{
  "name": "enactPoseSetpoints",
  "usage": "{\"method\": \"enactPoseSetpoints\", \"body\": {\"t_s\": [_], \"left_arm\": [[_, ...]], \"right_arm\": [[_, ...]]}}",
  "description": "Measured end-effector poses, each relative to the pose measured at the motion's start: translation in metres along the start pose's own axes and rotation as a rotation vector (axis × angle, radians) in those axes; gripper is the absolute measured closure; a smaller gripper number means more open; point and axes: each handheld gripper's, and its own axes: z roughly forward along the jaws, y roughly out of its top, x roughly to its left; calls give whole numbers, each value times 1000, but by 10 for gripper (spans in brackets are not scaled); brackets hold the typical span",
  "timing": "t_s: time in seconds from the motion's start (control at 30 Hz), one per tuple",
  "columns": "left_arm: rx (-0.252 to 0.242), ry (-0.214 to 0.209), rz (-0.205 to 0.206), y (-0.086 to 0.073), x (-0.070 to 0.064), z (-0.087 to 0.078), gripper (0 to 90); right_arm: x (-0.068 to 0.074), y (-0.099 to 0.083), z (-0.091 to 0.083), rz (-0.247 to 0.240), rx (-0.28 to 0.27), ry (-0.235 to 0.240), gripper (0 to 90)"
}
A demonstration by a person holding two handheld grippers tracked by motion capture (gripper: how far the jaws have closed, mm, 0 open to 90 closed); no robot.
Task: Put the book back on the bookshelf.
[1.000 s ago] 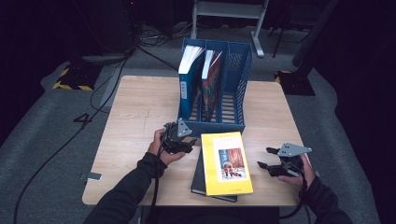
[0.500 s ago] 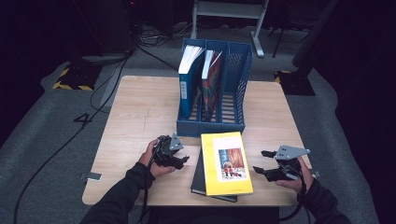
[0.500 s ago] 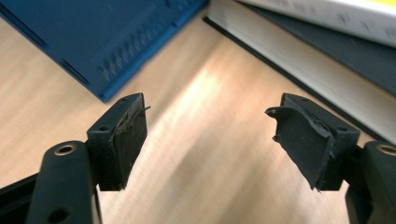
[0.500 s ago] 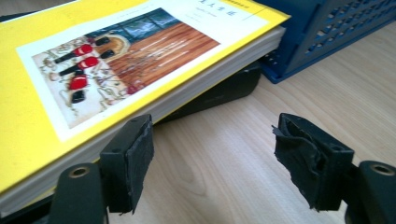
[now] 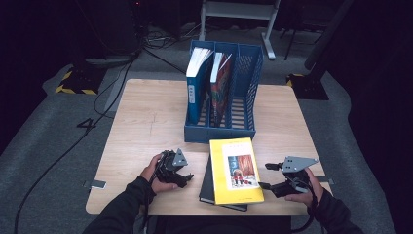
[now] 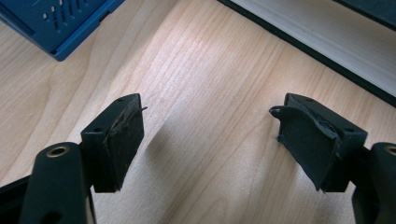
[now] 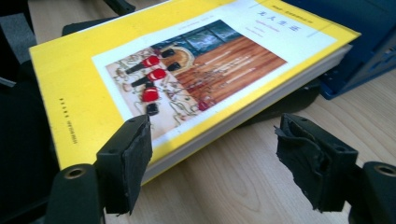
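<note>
At the near edge of the wooden table (image 5: 146,122), I held the right tool (image 5: 271,175) with its jaws spread wide, at about 3 o'clock from the yellow book (image 5: 235,170) and just beside it, empty. The left tool (image 5: 184,174), also wide and holding nothing, hovered over bare wood at about 9 o'clock from the stack. The yellow book lay flat on a dark book (image 5: 206,183), whose edge stuck out toward 9 o'clock and toward 6 o'clock. Both sat just in front of the blue file rack (image 5: 246,105), at the rack's 6 o'clock.

As I judged it, the step in hand was taking the yellow book by its long side. To do it well, I would have had to slip one jaw on top of the cover and the other under the page block, where the book overhung the dark one. I would also have had to bite deep enough that the floppy paperback did not sag or slide out, and the left tool could have steadied the lower book.

In the right gripper view, the yellow book (image 7: 187,70) showed a glossy cover with a white panel, a picture of red figures on brown, and a pale, fairly thick page edge. The rack already held a blue-spined book (image 5: 195,87) and a red-patterned one (image 5: 220,85), with its compartment toward 3 o'clock free.
</note>
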Motion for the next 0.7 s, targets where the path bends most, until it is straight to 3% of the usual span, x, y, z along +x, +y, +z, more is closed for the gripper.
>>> {"method": "enactPoseSetpoints", "body": {"t_s": [0.2, 0.37, 0.53, 0.63, 0.7], "left_arm": [[-38, -54, -63, -5, 5, 5, 222], [-49, -56, -62, -4, 4, 7, 182], [-46, -65, -50, -1, 5, 10, 166], [-46, -72, -45, 2, 4, 13, 153], [-46, -74, -42, 4, 4, 15, 151]], "right_arm": [[4, 2, 9, 4, 49, 33, 266], [-1, 1, 18, 66, 77, 95, 221], [-15, 1, 27, 151, 120, 184, 157], [-18, 2, 30, 153, 125, 223, 186], [-16, 5, 30, 131, 122, 219, 219]]}}
